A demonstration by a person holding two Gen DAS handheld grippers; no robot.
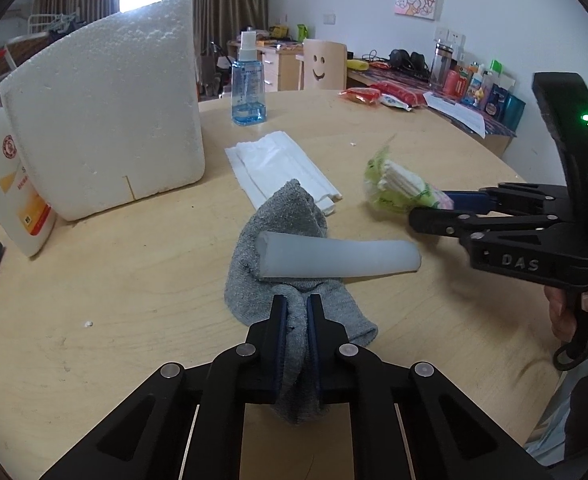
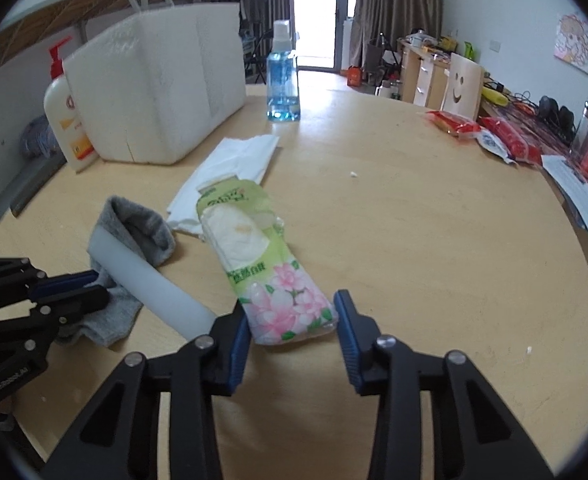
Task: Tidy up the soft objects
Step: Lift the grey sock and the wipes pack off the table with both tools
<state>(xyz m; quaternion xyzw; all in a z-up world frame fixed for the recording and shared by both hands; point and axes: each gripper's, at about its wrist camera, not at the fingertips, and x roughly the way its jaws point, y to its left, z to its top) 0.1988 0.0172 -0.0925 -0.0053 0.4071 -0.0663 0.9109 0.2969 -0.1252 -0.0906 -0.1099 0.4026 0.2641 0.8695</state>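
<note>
The left gripper [image 1: 297, 312] pinches the grey knitted sock [image 1: 277, 240] on the round wooden table [image 1: 133, 300]; a white foam cylinder [image 1: 334, 260] lies across it. At two o'clock, the right gripper [image 2: 294, 320], spread, straddles the green floral tissue pack [image 2: 265, 264].

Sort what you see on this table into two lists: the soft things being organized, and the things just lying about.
Job in hand:
sock, pinched in the left tongs
foam tube, lying on the sock
tissue pack, between the open right tongs
napkins

Lying about:
foam box
spray bottle
lotion bottle
snack packets
</note>
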